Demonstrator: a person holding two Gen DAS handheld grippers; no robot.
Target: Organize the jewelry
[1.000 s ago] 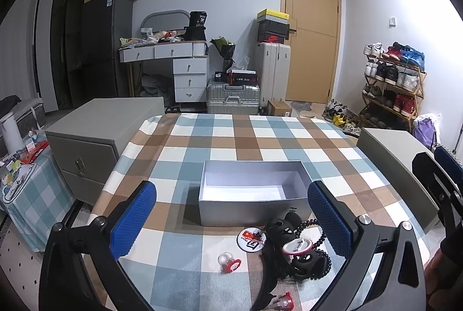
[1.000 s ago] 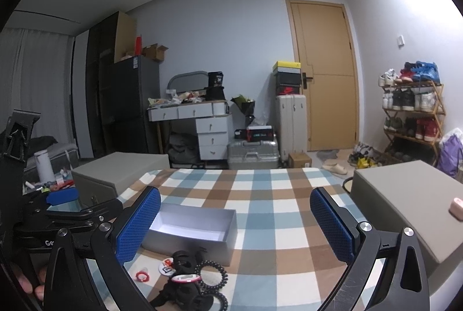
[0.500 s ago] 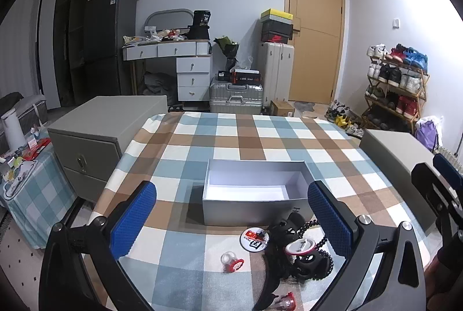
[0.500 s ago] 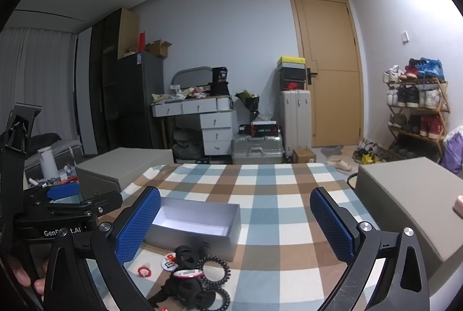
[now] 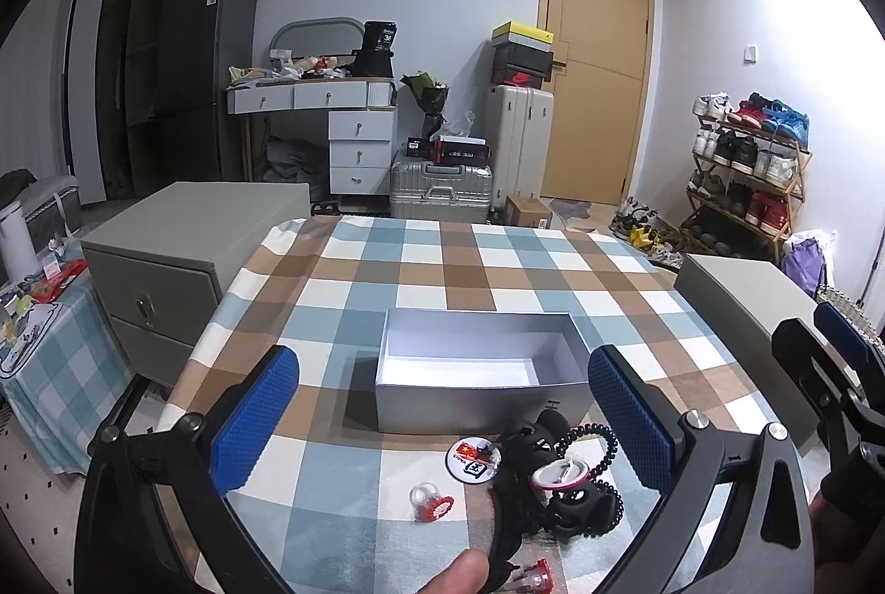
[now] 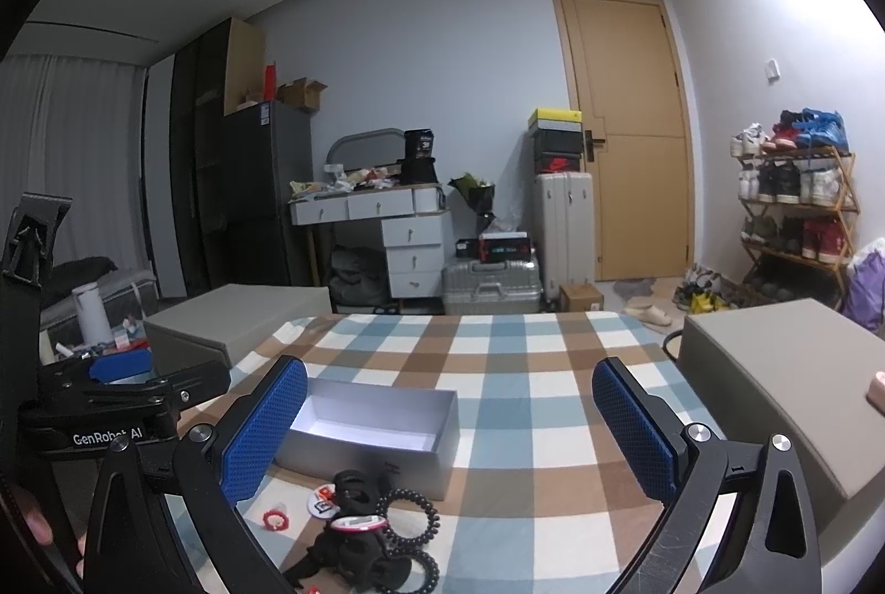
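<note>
The jaws of the left gripper (image 5: pixel 442 420) and of the right gripper (image 6: pixel 451 420) are spread wide, with nothing held, above the counter covered in a blue, brown and white checked cloth (image 5: pixel 498 262). Just beyond the blue fingertips (image 5: pixel 255 420), a heap of black coiled bands and hair clips (image 5: pixel 558 478), a round white badge (image 5: pixel 473 457) and a small red ring (image 5: pixel 431 503) are seen lying near an open grey rectangular cardboard box (image 5: pixel 478 375).
</note>
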